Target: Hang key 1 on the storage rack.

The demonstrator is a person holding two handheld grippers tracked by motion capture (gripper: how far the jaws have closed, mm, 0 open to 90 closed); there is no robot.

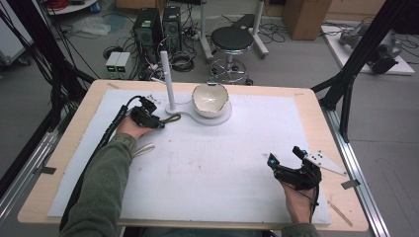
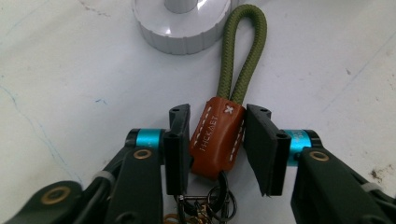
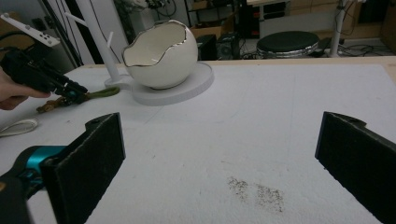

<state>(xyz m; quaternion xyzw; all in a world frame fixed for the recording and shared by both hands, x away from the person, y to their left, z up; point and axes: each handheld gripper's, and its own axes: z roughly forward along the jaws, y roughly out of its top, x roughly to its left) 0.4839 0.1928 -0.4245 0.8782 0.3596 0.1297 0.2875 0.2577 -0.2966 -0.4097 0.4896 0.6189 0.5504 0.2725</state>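
A key fob with a brown leather tab (image 2: 217, 137) and an olive rope loop (image 2: 243, 51) lies on the white mat, with metal rings at its near end. My left gripper (image 2: 217, 116) is shut on the leather tab, a pad pressing on each side. The high view has this gripper (image 1: 159, 123) just left of a white peg stand (image 1: 169, 81), the loop (image 1: 173, 118) pointing at the stand's round foot (image 2: 182, 28). My right gripper (image 1: 285, 156) rests near the front right with its jaws wide open and nothing between them (image 3: 224, 154).
A white cracked-egg bowl (image 1: 210, 98) sits on the stand's round base plate (image 1: 222, 117). A pale strap (image 1: 143, 149) lies beside the left forearm. Dark specks (image 3: 257, 189) mark the mat (image 1: 222, 163) ahead of the right gripper. A stool stands beyond the table.
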